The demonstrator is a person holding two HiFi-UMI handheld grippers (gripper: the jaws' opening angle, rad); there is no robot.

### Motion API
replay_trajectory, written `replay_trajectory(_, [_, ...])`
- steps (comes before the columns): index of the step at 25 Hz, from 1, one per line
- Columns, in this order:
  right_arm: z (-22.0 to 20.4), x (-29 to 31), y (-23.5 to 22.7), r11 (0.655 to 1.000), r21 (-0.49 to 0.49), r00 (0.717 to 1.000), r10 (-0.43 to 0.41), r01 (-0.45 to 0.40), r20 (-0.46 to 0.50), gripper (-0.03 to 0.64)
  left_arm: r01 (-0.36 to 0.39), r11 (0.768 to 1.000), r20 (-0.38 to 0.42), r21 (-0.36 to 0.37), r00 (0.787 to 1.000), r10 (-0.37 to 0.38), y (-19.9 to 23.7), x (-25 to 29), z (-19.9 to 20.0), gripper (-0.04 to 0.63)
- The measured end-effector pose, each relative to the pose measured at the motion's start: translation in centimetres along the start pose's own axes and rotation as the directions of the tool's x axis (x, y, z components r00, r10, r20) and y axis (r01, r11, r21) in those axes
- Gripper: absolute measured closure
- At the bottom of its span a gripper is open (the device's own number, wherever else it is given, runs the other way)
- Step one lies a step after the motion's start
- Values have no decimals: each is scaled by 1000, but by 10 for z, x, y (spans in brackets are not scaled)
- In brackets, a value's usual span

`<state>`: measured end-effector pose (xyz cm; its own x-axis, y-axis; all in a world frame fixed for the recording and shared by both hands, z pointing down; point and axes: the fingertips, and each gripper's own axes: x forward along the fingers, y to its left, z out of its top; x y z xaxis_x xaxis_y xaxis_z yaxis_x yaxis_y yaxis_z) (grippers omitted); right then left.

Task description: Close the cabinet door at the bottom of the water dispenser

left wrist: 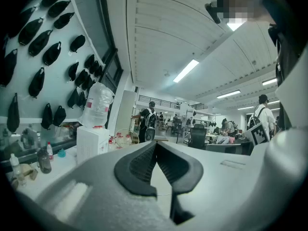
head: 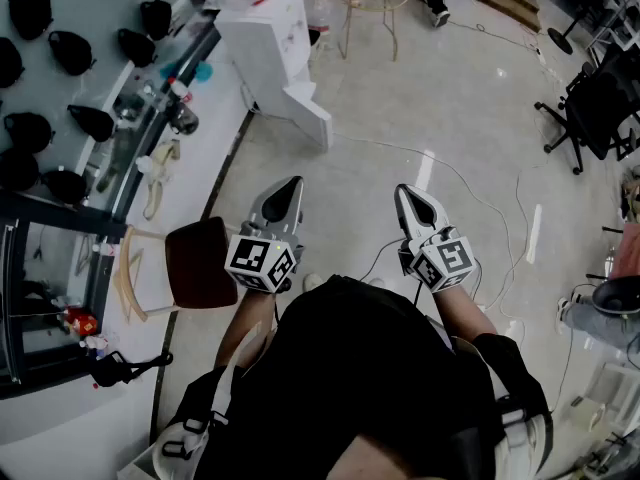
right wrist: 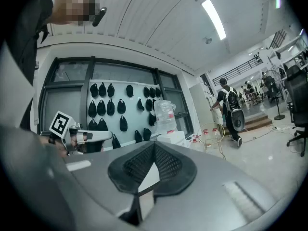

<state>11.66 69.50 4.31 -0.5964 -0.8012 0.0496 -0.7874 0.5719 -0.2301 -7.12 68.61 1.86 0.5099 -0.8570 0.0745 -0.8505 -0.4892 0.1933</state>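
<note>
Far left: wall hung with rows of black bags (head: 30,13), and below it a counter (left wrist: 65,165) cluttered with bottles and small items. A wooden chair (head: 200,263) with a dark red seat sits just left of us, by the counter's edge.

The water dispenser (head: 265,43) is a white box at the far end of the counter, well ahead of both grippers and left of centre in the head view. A clear bottle (left wrist: 97,105) stands upside down on top. A white panel juts from its base onto the floor (head: 450,78). It looks like the cabinet door (head: 308,116) standing open, though we can't confirm the hinge side. Neither gripper is near it.

Left gripper (head: 292,186): held level in front of us, aimed roughly at the dispenser. Fingers are pressed together with nothing between them.

Right gripper (head: 403,192): beside the left with a gap between them, also level. Fingers are together and it holds nothing.

A thin cable (head: 470,193) trails across the floor right of the grippers. Far right is a black office chair (head: 590,108), well apart from everything else. The gripper views show people standing further back in the room.
</note>
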Motion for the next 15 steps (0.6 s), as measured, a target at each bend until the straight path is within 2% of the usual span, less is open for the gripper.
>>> replay_trajectory(15, [-4, -10, 2, 1000, 3, 1000, 5, -5, -28, 612, 17, 1000, -30, 9, 999, -16, -12, -5, -7, 594])
